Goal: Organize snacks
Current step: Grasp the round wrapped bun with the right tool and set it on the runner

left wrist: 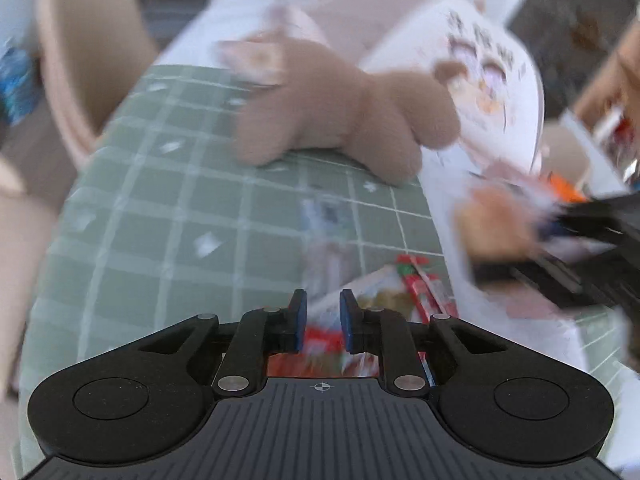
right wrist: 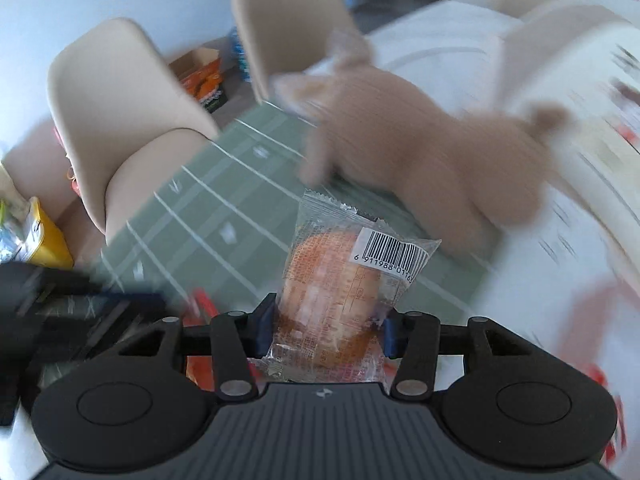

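My right gripper (right wrist: 328,320) is shut on a clear-wrapped round golden bun (right wrist: 332,276) with a barcode label, and the bun stands upright between the pads. The left wrist view shows that gripper (left wrist: 560,248) as a blur at the right with the orange-brown bun (left wrist: 496,224) in it. My left gripper (left wrist: 323,300) stands slightly open, nothing between its blue pads, above red and white snack packets (left wrist: 400,292) on the green checked tablecloth (left wrist: 160,220). The right wrist view has the left gripper (right wrist: 60,300) blurred at the left edge.
A brown plush toy (left wrist: 340,120) lies on the table ahead, next to a white printed bag (left wrist: 480,72). Beige chairs (right wrist: 120,112) stand along the table's far side. A yellow packet (right wrist: 44,240) and an orange box (right wrist: 200,76) lie beyond them.
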The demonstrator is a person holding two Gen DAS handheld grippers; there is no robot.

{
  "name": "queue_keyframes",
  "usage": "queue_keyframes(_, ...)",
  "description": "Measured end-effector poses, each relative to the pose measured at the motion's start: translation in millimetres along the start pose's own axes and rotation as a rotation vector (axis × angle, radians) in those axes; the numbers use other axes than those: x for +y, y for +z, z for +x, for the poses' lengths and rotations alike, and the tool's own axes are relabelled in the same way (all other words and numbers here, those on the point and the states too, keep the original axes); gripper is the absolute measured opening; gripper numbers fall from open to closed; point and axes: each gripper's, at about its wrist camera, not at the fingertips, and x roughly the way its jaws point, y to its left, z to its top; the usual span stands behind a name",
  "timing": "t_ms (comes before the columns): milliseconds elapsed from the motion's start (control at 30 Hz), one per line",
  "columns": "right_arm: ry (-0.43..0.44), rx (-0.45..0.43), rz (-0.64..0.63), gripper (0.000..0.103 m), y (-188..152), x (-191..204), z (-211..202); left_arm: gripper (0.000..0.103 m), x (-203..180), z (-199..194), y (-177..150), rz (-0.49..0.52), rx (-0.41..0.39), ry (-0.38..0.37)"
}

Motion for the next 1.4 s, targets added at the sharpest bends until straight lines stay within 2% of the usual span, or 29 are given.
queue_keyframes(100, -0.027, -0.003, 0.028, 0.049, -39.1, -22.1, -29.2, 0.025, -19.0, 38.5, 21.8, 0.093, 0.067, 0.088)
queue_keyframes(133, -0.030, -0.005, 0.043, 0.049, -51.6, -29.2, -36.1, 0.033, -24.1, 47.9, 26.2, 0.129, 0.081, 0.112)
queue_keyframes(200, -0.037, -0.007, 0.063, 0.049, -68.9, -37.1, -45.1, 0.038, -31.5, 59.0, 33.8, 0.175, 0.095, 0.112)
queue_keyframes(267, -0.064, -0.008, 0.055, 0.049, -86.5, -41.7, -51.5, 0.038, -36.1, 64.4, 39.2, 0.217, 0.118, 0.118)
queue_keyframes(367, -0.081, -0.007, 0.024, 0.049, -113.2, -46.7, -63.1, 0.046, -42.2, 71.6, 45.1, 0.283, 0.151, 0.124)
queue_keyframes(433, -0.090, -0.003, -0.003, 0.049, -128.7, -43.0, -62.9, 0.072, -41.7, 77.2, 46.5, 0.298, 0.153, 0.164)
queue_keyframes(500, -0.122, 0.007, -0.035, 0.049, -142.0, -41.5, -60.8, 0.080, -40.8, 78.2, 47.5, 0.291, 0.152, 0.191)
queue_keyframes(567, -0.133, 0.024, -0.050, 0.049, -153.8, -40.1, -57.3, 0.076, -39.4, 78.8, 45.6, 0.276, 0.167, 0.179)
queue_keyframes(633, -0.100, 0.039, -0.043, 0.049, -170.5, -43.7, -57.7, 0.075, -45.2, 79.0, 39.1, 0.324, 0.152, 0.197)
queue_keyframes(700, -0.084, 0.053, -0.033, 0.050, -186.5, -45.1, -58.2, 0.068, -49.2, 77.6, 36.0, 0.327, 0.126, 0.186)
queue_keyframes(767, -0.084, 0.045, -0.013, 0.053, -196.8, -47.8, -59.4, 0.055, -51.5, 78.2, 37.1, 0.299, 0.103, 0.199)
queue_keyframes(800, -0.085, 0.045, 0.001, 0.055, -200.3, -48.9, -60.4, 0.041, -52.3, 78.6, 37.9, 0.284, 0.087, 0.206)
queue_keyframes(900, -0.116, 0.031, 0.042, 0.062, -206.5, -54.2, -65.8, 0.041, -49.1, 78.6, 41.1, 0.225, 0.072, 0.200)
queue_keyframes(1033, -0.137, -0.018, 0.066, 0.066, -213.6, -62.5, -84.9, 0.041, -43.4, 65.1, 32.8, 0.169, 0.027, 0.200)
queue_keyframes(1133, -0.160, -0.032, 0.069, 0.068, -220.5, -70.2, -95.0, 0.040, -41.0, 44.1, 24.4, 0.115, -0.019, 0.173)
queue_keyframes(1267, -0.149, -0.050, 0.108, 0.068, -227.9, -82.0, -98.9, 0.038, -47.1, 4.9, 12.6, 0.051, -0.090, 0.138)
queue_keyframes(1300, -0.141, -0.056, 0.112, 0.068, -228.9, -83.1, -98.7, 0.008, -51.2, -4.9, 8.8, 0.038, -0.105, 0.127)
queue_keyframes(1400, -0.113, -0.081, 0.113, 0.070, -230.9, -81.0, -98.2, 0.008, -71.9, -30.5, -10.7, 0.009, -0.136, 0.080)
